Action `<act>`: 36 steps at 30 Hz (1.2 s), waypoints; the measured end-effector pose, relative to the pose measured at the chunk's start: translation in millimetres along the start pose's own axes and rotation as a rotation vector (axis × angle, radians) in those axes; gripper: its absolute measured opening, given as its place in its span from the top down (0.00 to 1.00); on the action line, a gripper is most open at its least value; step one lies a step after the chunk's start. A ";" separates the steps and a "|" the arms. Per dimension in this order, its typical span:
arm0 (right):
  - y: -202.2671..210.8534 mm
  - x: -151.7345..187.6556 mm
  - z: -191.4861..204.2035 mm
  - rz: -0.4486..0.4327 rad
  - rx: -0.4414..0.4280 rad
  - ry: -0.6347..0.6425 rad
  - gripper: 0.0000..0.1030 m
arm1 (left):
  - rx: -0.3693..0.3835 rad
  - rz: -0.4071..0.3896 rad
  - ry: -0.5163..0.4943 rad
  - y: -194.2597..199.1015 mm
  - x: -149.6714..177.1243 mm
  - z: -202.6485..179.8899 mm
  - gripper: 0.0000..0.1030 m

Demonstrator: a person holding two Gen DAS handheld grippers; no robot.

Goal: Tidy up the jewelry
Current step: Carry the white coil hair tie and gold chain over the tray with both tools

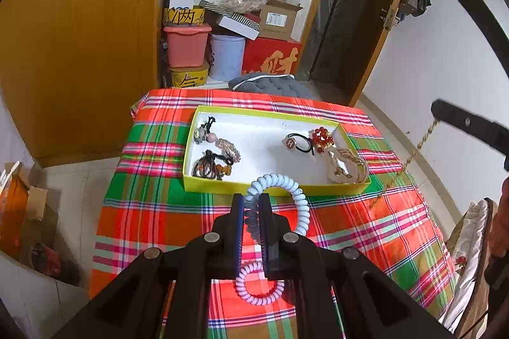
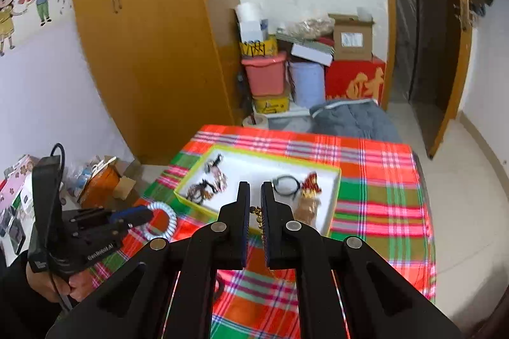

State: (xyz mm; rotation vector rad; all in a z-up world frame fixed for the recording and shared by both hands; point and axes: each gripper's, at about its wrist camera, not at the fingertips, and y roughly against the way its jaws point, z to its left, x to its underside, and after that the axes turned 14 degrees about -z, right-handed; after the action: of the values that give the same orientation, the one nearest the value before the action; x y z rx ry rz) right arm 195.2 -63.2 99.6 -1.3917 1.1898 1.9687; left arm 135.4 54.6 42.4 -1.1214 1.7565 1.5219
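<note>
A pale blue spiral hair tie (image 1: 276, 205) is clamped between the left tongs (image 1: 251, 205), its coils looping out ahead of the tips and hanging below them over the plaid-covered worktop (image 1: 366, 243). A gold chain (image 2: 260, 219) is pinched in the narrowly closed right tongs (image 2: 255, 199) and is seen dangling down toward the cloth. On the body of the left tool, a white label reading "GenRobot.AI" is made out in the right wrist view. Just beyond the tongs, a yellow-rimmed white tray (image 1: 222, 187) is set on the worktop; beaded pieces (image 1: 210, 167) are gathered at its left end, while a black hair elastic (image 1: 302, 143), a red beaded ornament (image 1: 322, 137) and a cream hair claw (image 1: 348, 165) are gathered at its right. Past the worktop's far edge a grey padded garment (image 1: 270, 84) is lying. Farther back, a pink tub (image 1: 187, 45), a pale bucket (image 1: 227, 57) and a red box (image 1: 272, 59) bearing a large gold character "财" are stacked against the wall beside a wooden wardrobe (image 1: 79, 36).
</note>
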 end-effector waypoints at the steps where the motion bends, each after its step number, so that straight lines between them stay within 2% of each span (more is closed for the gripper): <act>1: -0.6 -2.8 2.0 -0.005 -0.002 0.006 0.94 | 0.001 -0.003 -0.003 0.1 -2.2 -0.4 0.92; 20: -22.6 -66.6 19.3 -0.090 -0.033 0.074 0.94 | 0.000 -0.049 -0.033 -22.1 -52.3 7.4 0.92; 27: -41.2 -59.8 9.0 -0.061 -0.025 0.054 0.94 | 0.014 -0.028 -0.038 -47.0 -56.6 7.8 0.92; 36: -75.8 -26.0 -13.2 0.035 -0.008 0.002 0.94 | 0.008 0.027 -0.042 -83.3 -45.6 11.9 0.91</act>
State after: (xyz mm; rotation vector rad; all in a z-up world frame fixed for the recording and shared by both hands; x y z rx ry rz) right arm 269.5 -31.3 92.4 -1.3857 1.2161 1.9989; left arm 228.4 76.0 35.6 -1.0586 1.7547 1.5425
